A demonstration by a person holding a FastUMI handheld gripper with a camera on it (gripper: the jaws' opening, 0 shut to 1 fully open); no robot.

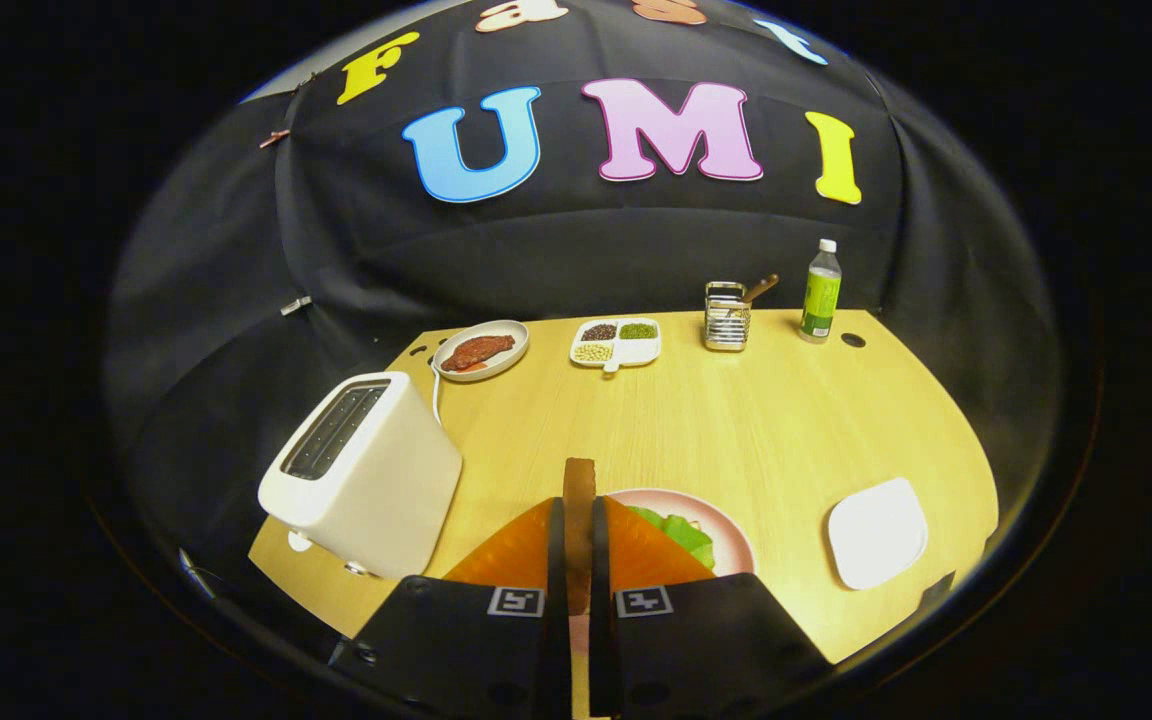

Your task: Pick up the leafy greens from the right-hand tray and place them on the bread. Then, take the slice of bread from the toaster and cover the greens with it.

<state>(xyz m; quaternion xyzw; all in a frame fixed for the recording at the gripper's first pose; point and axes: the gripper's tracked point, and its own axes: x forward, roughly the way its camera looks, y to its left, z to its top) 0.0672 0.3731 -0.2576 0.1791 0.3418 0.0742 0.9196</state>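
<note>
Gripper (578,520) clamped on thin, edge-on bread slice (579,490), lower part hidden between fingers. Leafy greens (681,535) partly hidden on round pink plate (726,535). Boxy white toaster (361,470) beside.

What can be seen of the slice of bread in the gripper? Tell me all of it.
The slice of bread stands on edge between the two fingers of the gripper, which press on it from both sides. Only its thin brown crust edge faces the camera, rising a little past the fingertips. It hangs above the near rim of the pink plate, where the leafy greens lie. The toaster stands beside it, apart.
</note>
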